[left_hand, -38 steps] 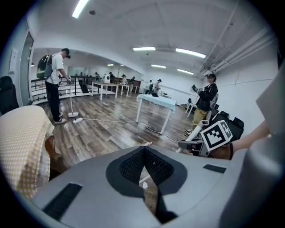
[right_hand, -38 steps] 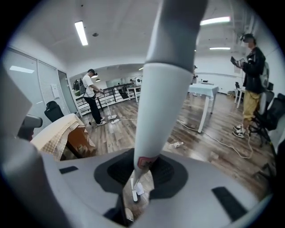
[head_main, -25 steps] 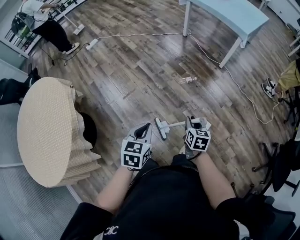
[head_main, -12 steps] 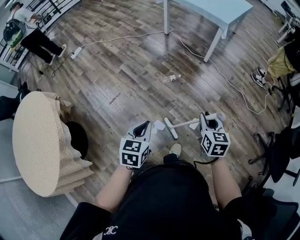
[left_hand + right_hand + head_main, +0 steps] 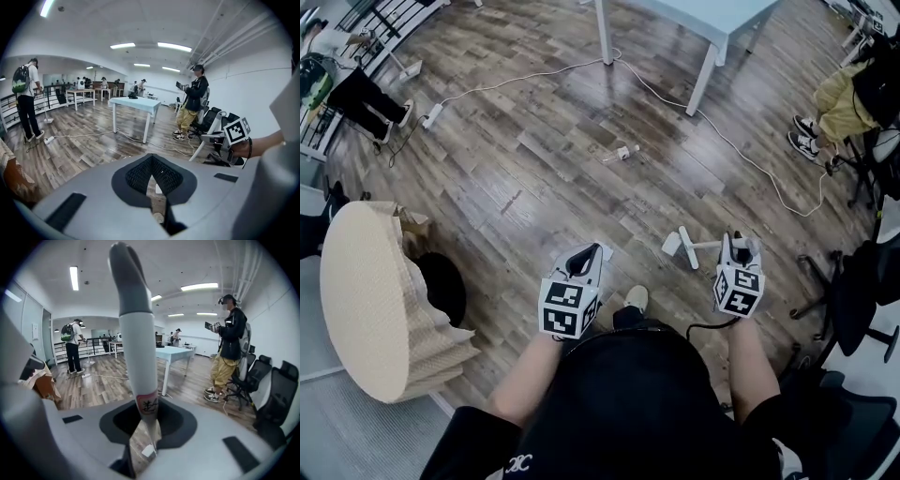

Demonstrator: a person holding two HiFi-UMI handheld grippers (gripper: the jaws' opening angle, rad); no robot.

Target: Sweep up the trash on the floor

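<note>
We look down on a dark wood-plank floor (image 5: 534, 187). A white cable (image 5: 739, 157) snakes over it from a power strip (image 5: 431, 114) and passes the legs of a pale blue table (image 5: 703, 11). One small piece of trash (image 5: 622, 153) lies alone mid-floor. A black chair (image 5: 853, 295) stands at the right edge.

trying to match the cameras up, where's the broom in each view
Head view: the broom is right of centre, its head just left of the right gripper.
Left gripper view: its white handle slants at the right.
Right gripper view: the handle stands at the centre, clamped in the jaws.
Shared landmark: the light blue table.
</note>
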